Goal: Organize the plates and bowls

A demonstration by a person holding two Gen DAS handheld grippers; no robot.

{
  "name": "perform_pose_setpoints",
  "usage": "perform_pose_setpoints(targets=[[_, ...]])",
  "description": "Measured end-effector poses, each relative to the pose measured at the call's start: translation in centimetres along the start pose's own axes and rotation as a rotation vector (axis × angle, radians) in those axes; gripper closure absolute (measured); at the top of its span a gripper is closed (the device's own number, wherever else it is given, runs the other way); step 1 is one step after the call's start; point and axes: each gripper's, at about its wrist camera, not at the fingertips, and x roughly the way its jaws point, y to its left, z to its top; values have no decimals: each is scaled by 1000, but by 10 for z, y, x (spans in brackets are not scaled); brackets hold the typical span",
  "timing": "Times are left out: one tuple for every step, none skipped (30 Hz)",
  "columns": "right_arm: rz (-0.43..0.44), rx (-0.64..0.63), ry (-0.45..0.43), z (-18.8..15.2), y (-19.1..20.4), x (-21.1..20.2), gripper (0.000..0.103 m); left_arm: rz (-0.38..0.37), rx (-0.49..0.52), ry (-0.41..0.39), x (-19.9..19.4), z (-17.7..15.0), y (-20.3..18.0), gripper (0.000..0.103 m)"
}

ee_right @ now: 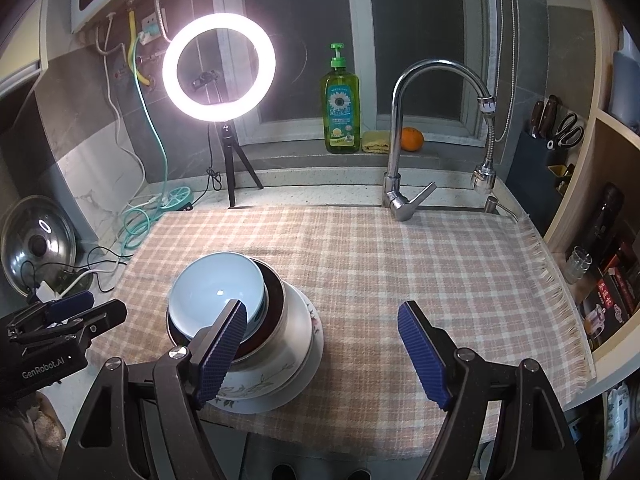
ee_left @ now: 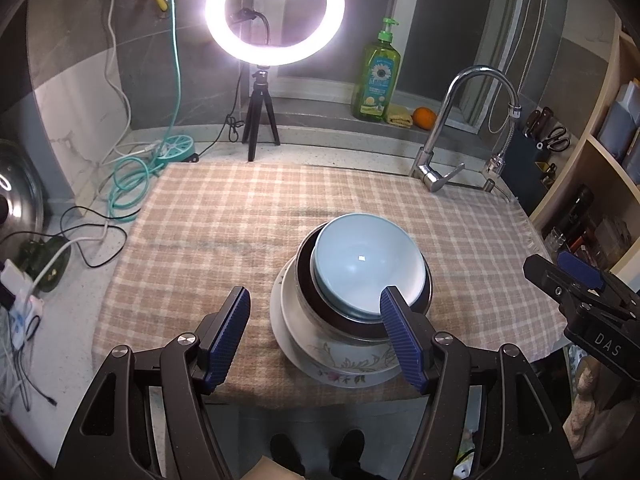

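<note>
Bowls and plates [ee_left: 352, 300] sat nested in one stack on the checked cloth [ee_left: 224, 240], pale blue bowl [ee_right: 218, 286] on top; left gripper [ee_left: 320, 334] and right gripper [ee_right: 322, 354] flanked it, jaws wide, empty, neither clearly nearer

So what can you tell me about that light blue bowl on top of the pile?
The blue bowl is pale, glossy, ceramic-looking and empty, with a bright glint inside. It sits upright, slightly off-centre, nested in a dark bowl, which rests in a white floral bowl on a plate. Nothing else touches it; both grippers are open and clear of it.
</note>
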Motion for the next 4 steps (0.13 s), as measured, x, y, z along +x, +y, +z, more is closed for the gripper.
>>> perform_pose_setpoints(targets=[[-1,-2,2,-1,0,1,28,0,0,1,0,0,0,36],[-2,-3,4,-1,0,1,28,1,-1,3,0,0,0,36],[-1,-3,5,-2,0,2,28,3,-2,2,0,-1,-1,36],[-1,-3,7,-2,0,3,28,9,-1,2,0,-1,0,36]])
